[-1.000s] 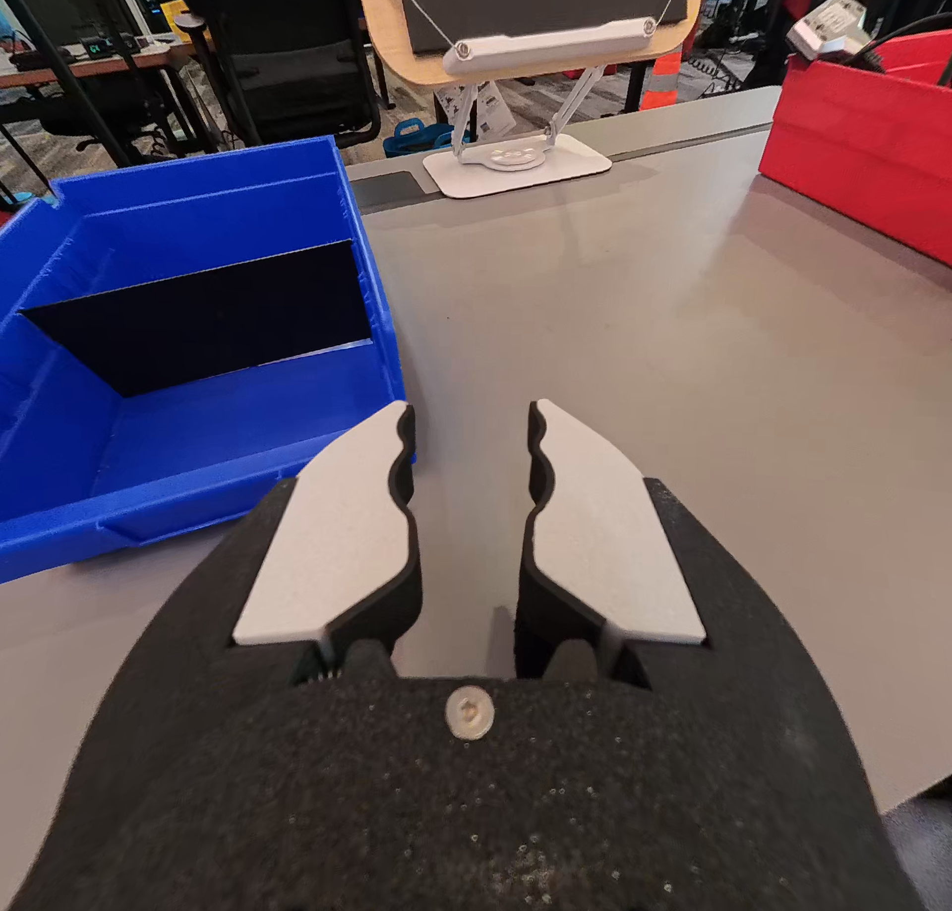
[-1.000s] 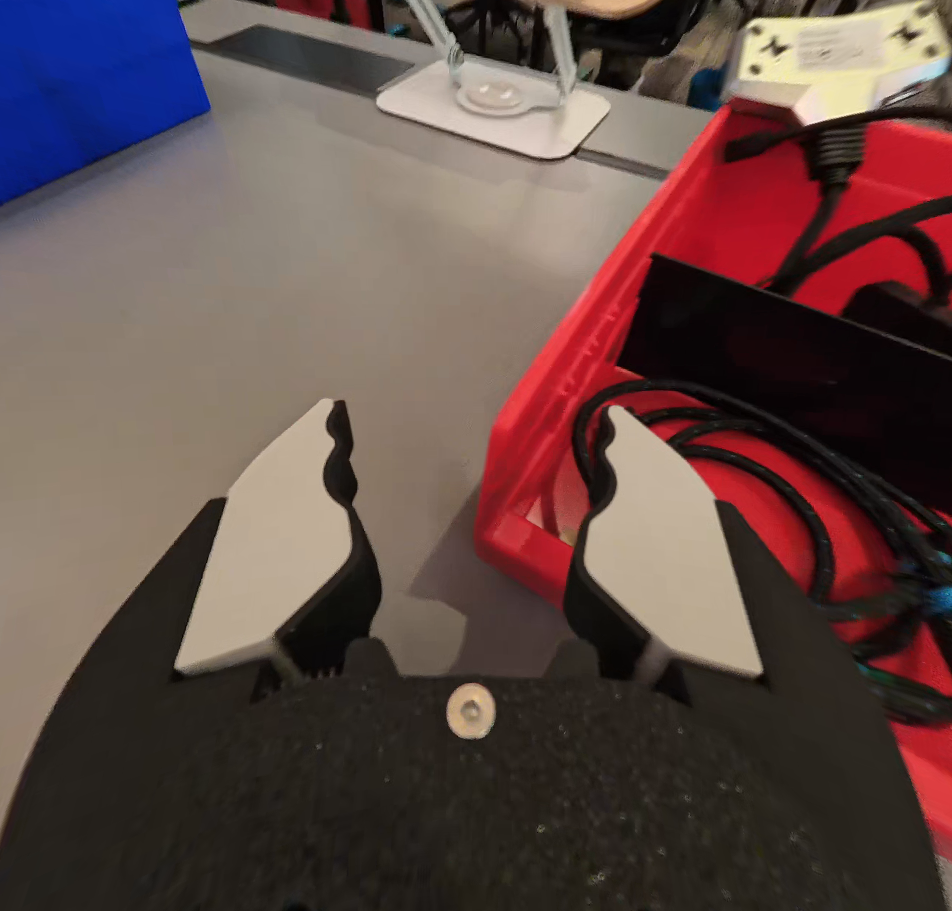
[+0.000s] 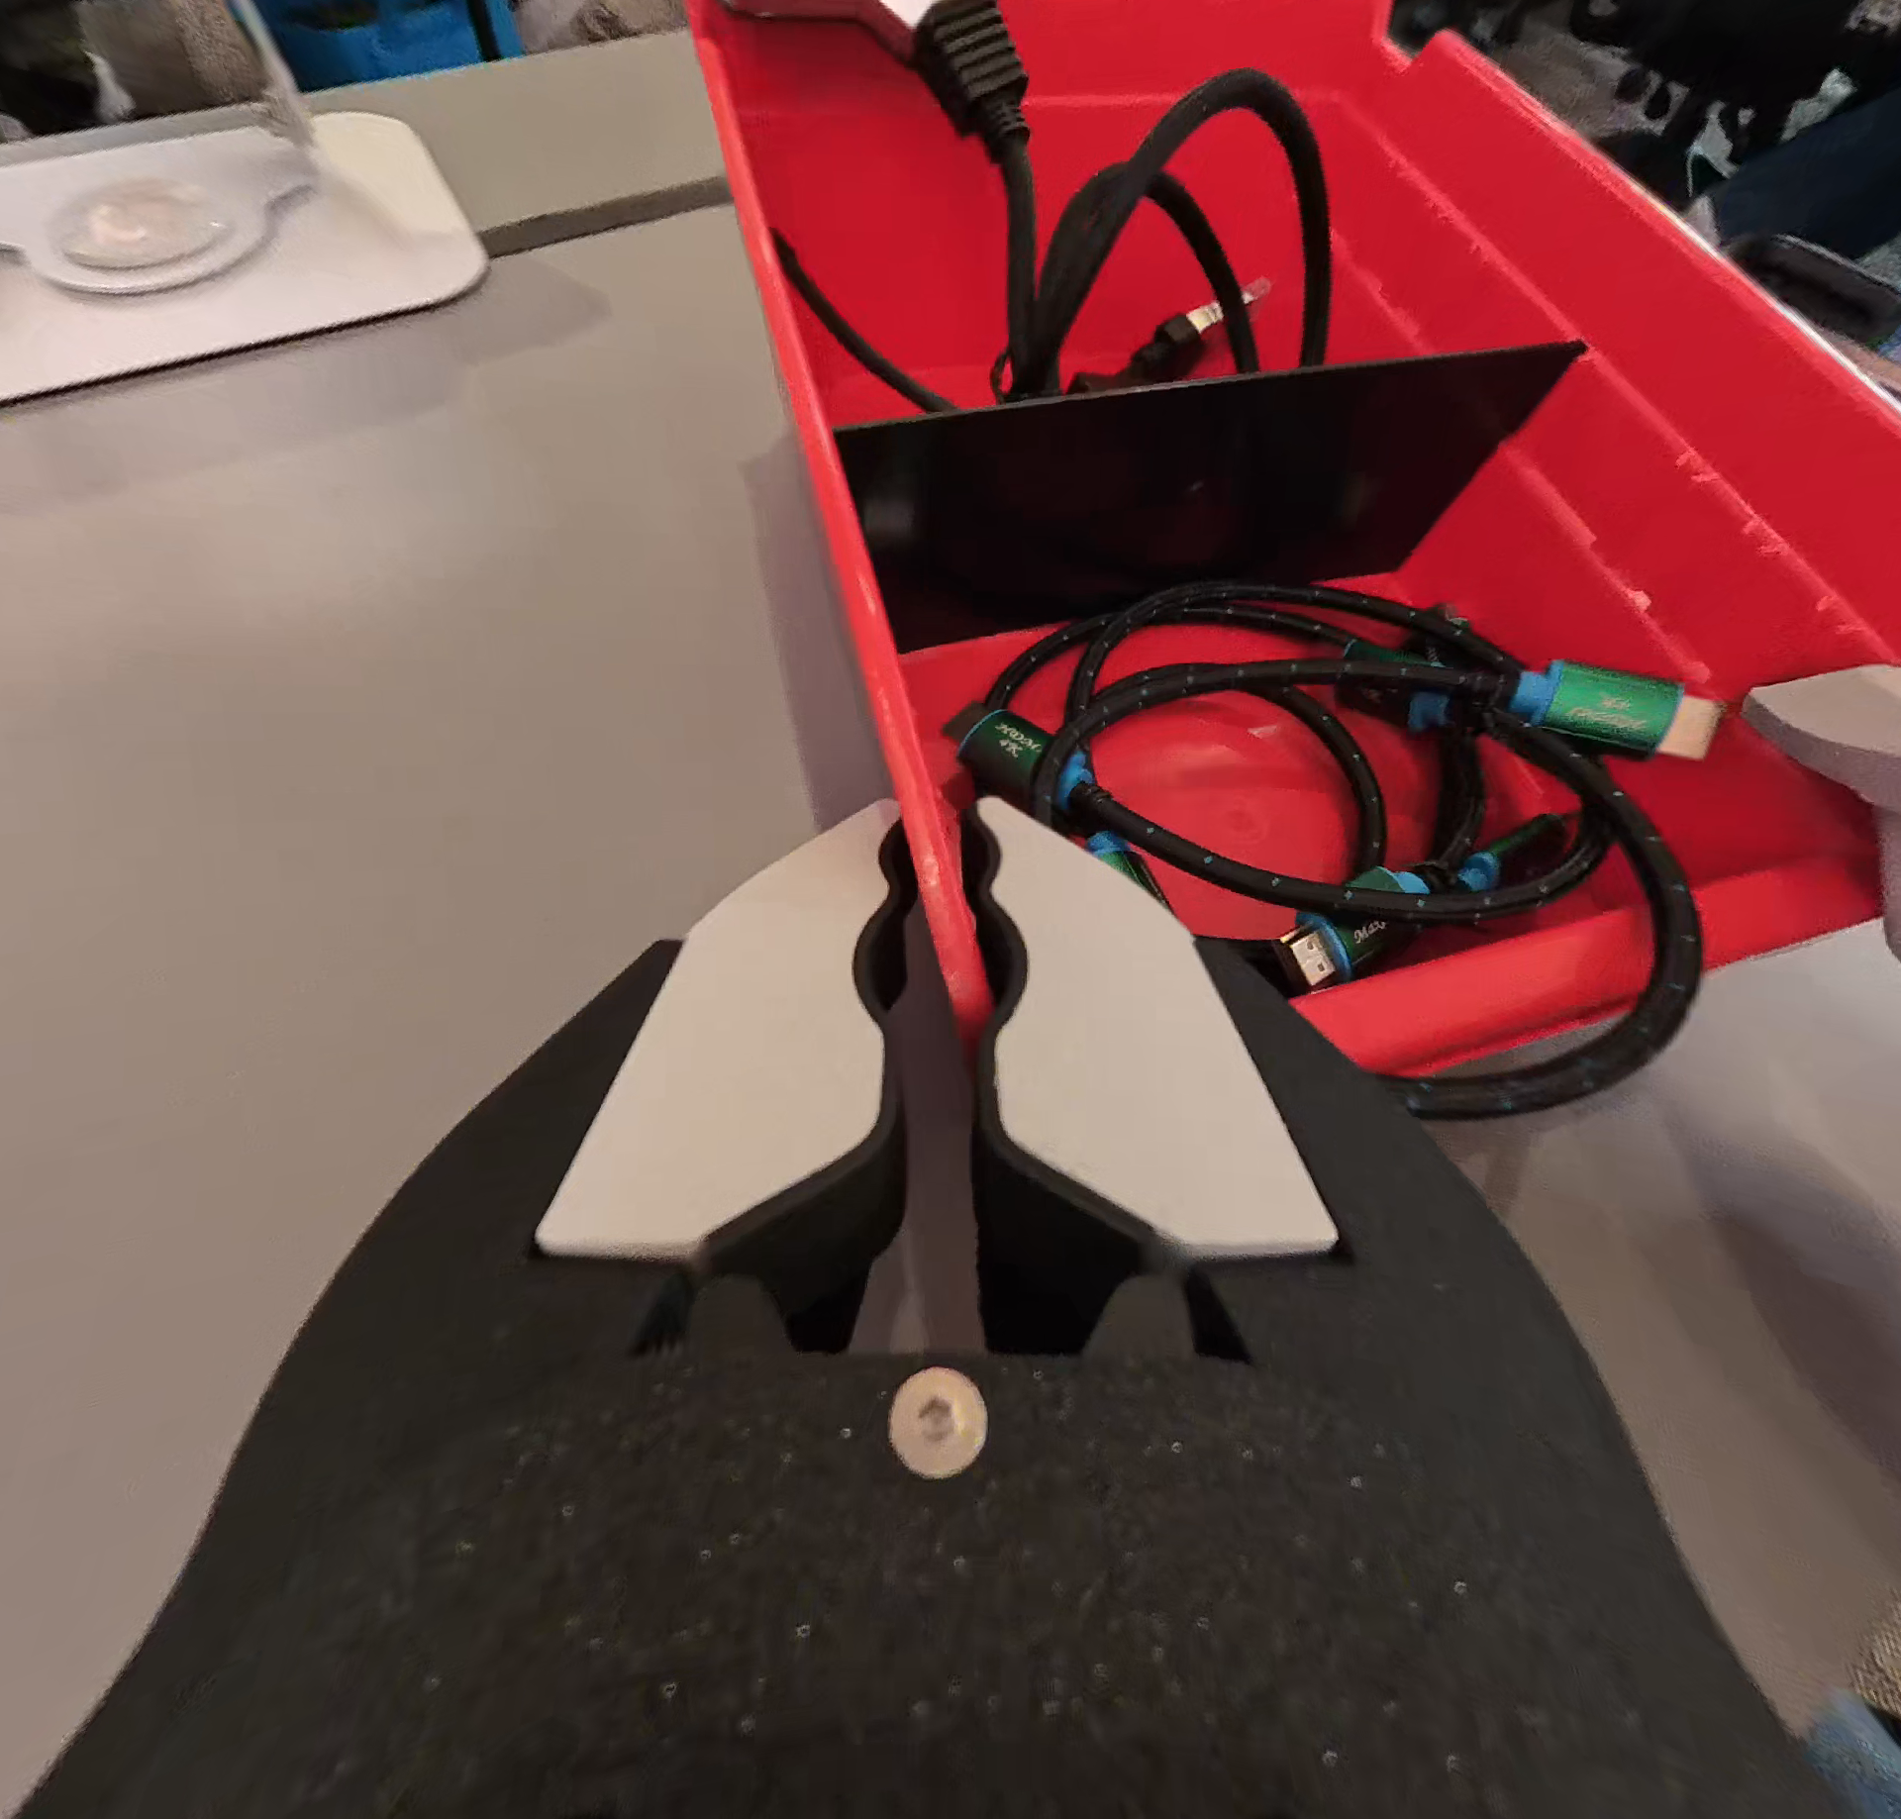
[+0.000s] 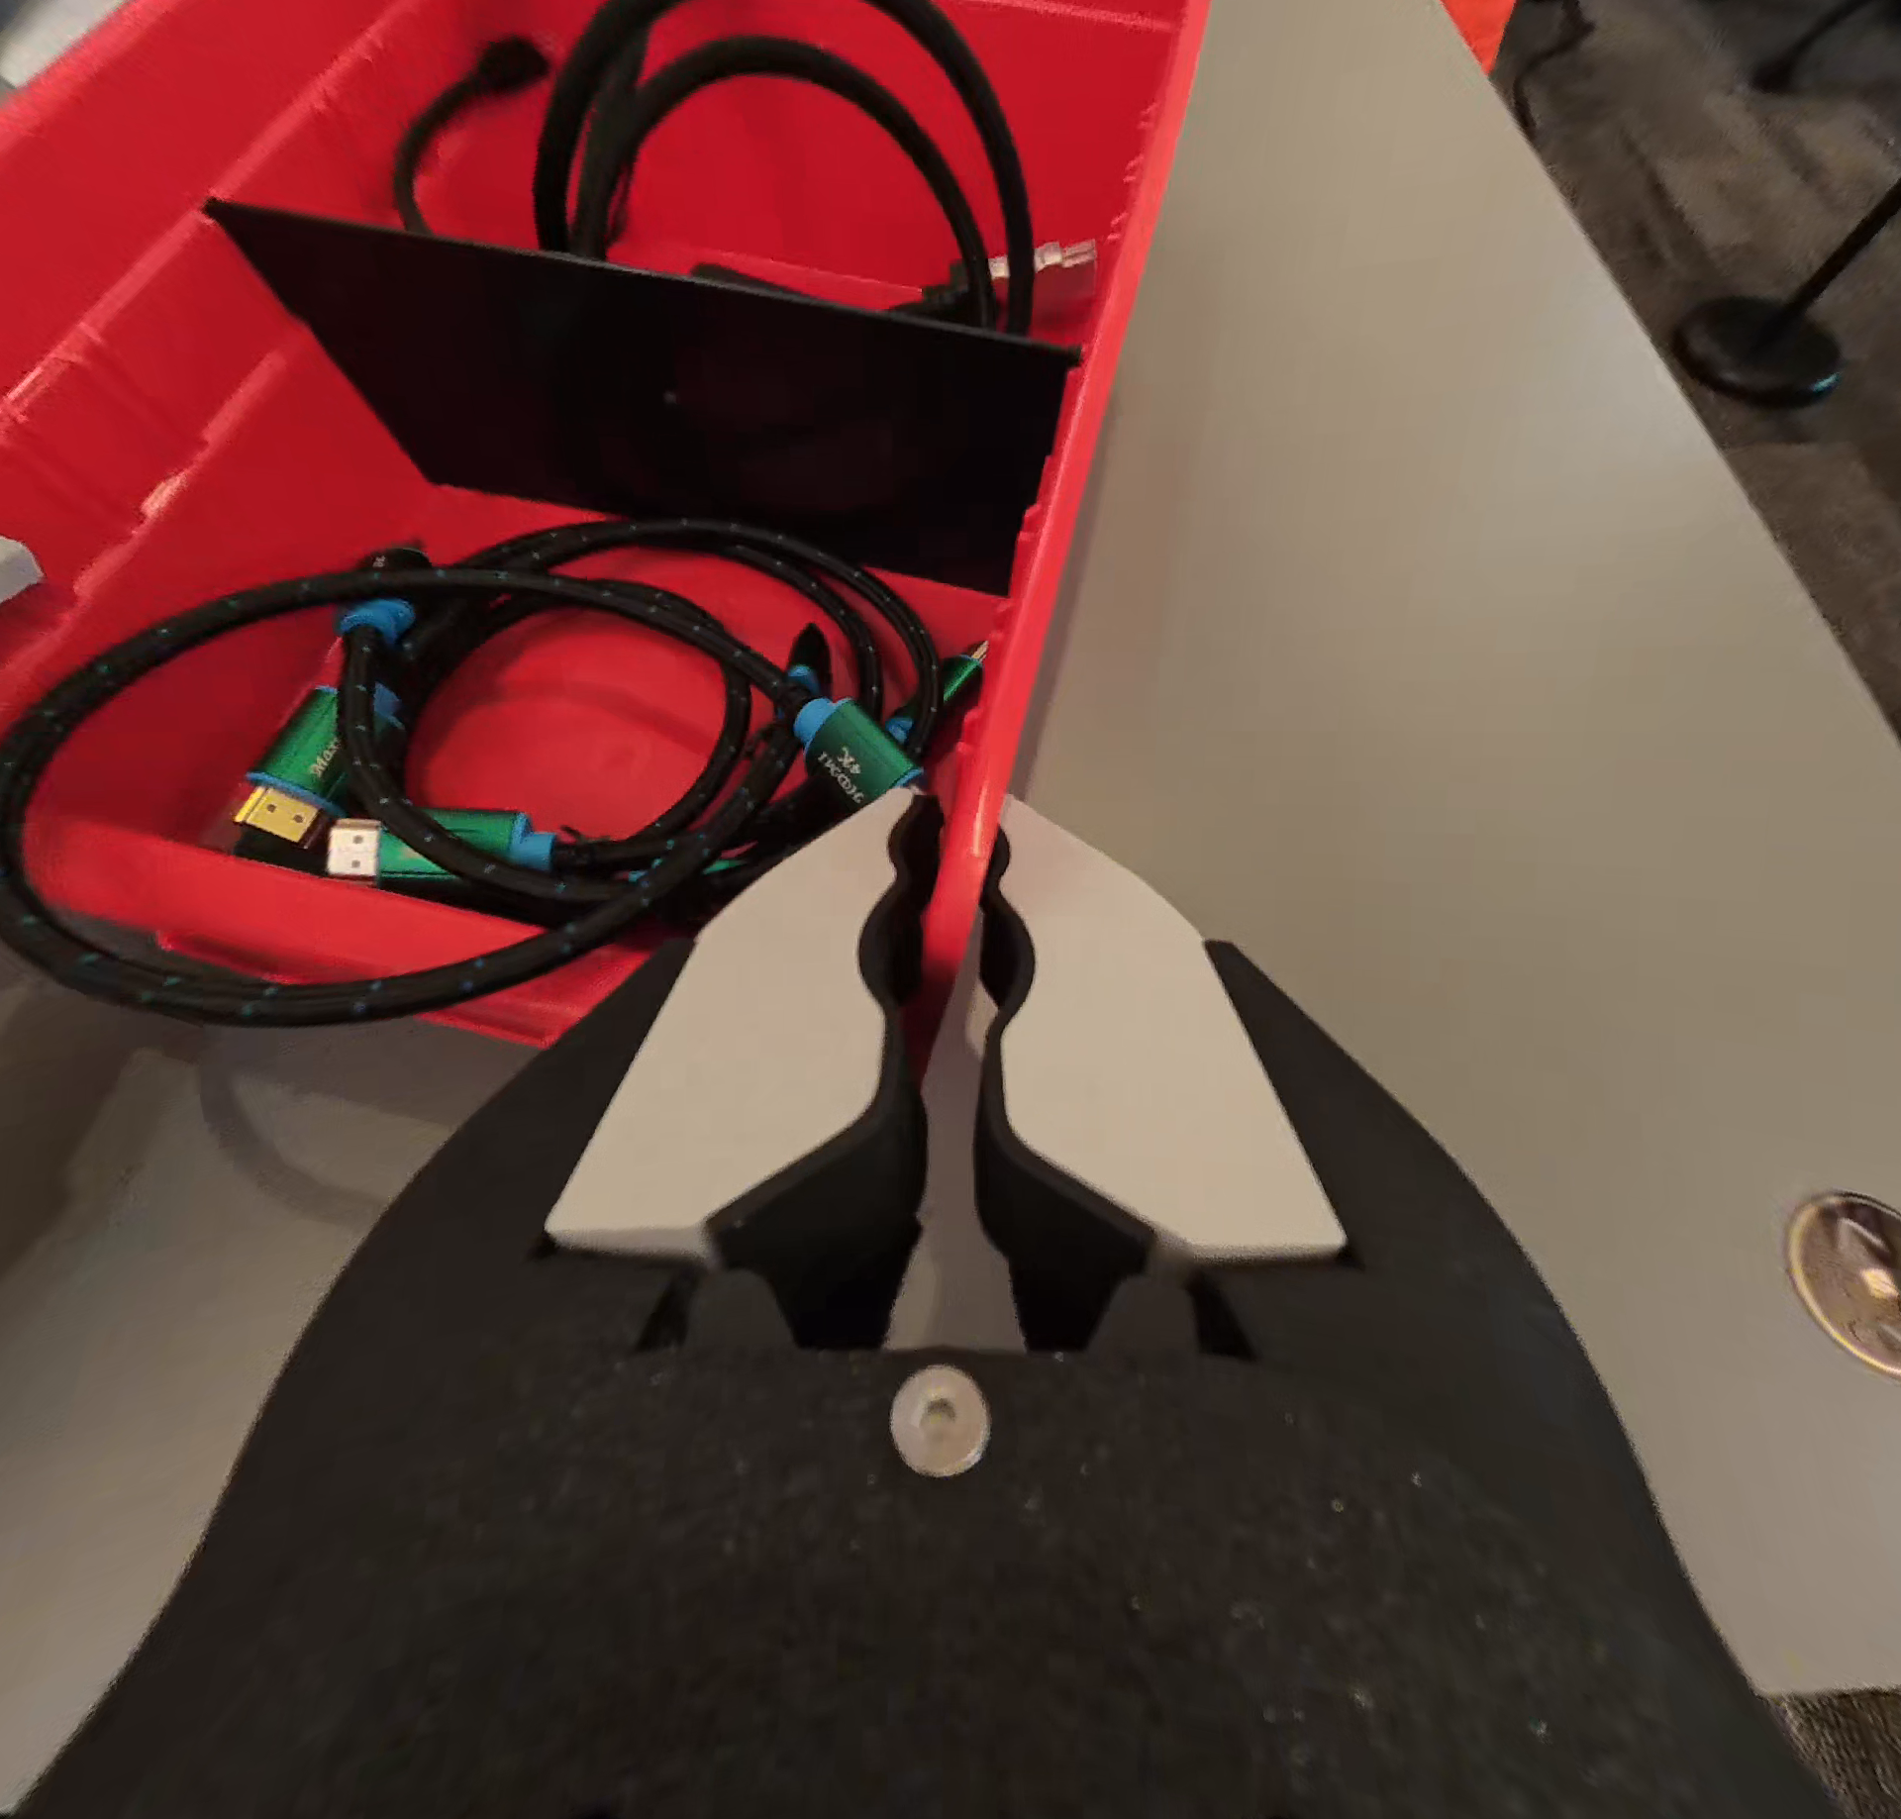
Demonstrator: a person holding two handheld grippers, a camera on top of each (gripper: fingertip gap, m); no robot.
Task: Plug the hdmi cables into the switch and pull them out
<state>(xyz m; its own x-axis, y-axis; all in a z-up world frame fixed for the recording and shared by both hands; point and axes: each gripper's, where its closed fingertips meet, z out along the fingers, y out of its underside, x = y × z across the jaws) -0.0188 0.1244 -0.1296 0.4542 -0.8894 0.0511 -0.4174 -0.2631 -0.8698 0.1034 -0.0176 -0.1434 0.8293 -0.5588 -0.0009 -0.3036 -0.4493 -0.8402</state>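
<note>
red bin point(image 3: 1461, 185): glossy plastic | hdmi cables point(image 4: 658, 576): braided cloth | table point(image 3: 391, 659): smooth matt

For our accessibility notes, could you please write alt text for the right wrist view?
The right gripper is shut on the side wall of a red plastic bin on a grey table. The bin's near compartment holds coiled black braided HDMI cables with green plugs; beyond a black divider panel, another black cable lies coiled.

A grey tabletop point(image 3: 360, 689) fills the near ground, with a dark seam across its far part. A white flat stand base point(image 3: 206, 247) sits far left. Beyond the right table edge lies dark carpet point(image 4: 1697, 175) with a round black pole base point(image 4: 1759, 355).
</note>
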